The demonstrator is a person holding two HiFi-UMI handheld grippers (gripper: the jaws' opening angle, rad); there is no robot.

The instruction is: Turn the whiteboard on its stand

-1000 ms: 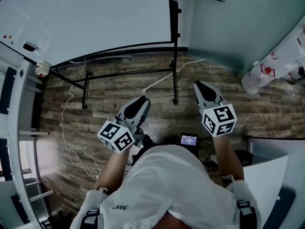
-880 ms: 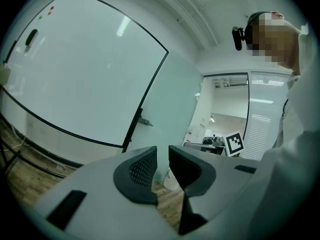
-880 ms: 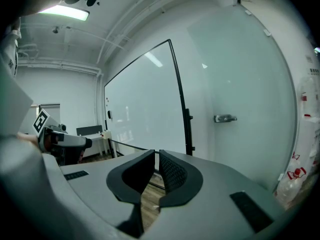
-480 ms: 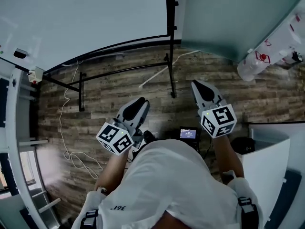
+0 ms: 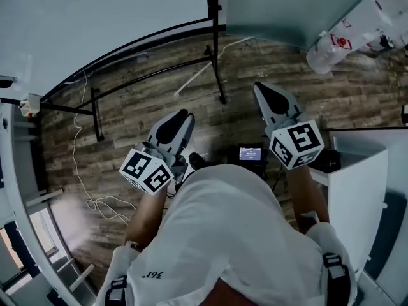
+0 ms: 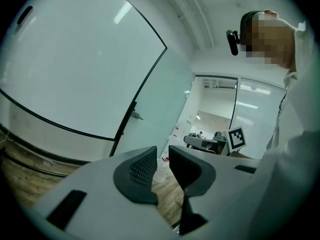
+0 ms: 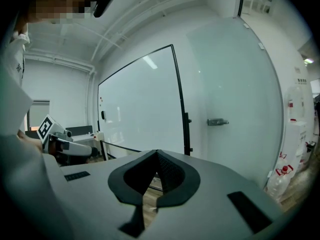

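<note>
Jaws of the left hand-held gripper (image 6: pixel 162 156) stand apart with a slim gap and nothing in it. Right hand-held gripper (image 7: pixel 156 156) is clenched tip to tip, empty. Both are held out over the wood floor (image 5: pixel 146 101), clear of the board. Whiteboard (image 5: pixel 95 18) sits well ahead, at 11 o'clock in the head view, on its black stand (image 5: pixel 215 69) — the stand's right upright comes down at 12 o'clock, between the two hand-held grippers. Glass wall (image 5: pixel 274 5) at 1 o'clock. White cable (image 5: pixel 80 164) loops on the floor at 9 o'clock — small lit screen (image 5: pixel 250 153) low between the two hand-held grippers.
</note>
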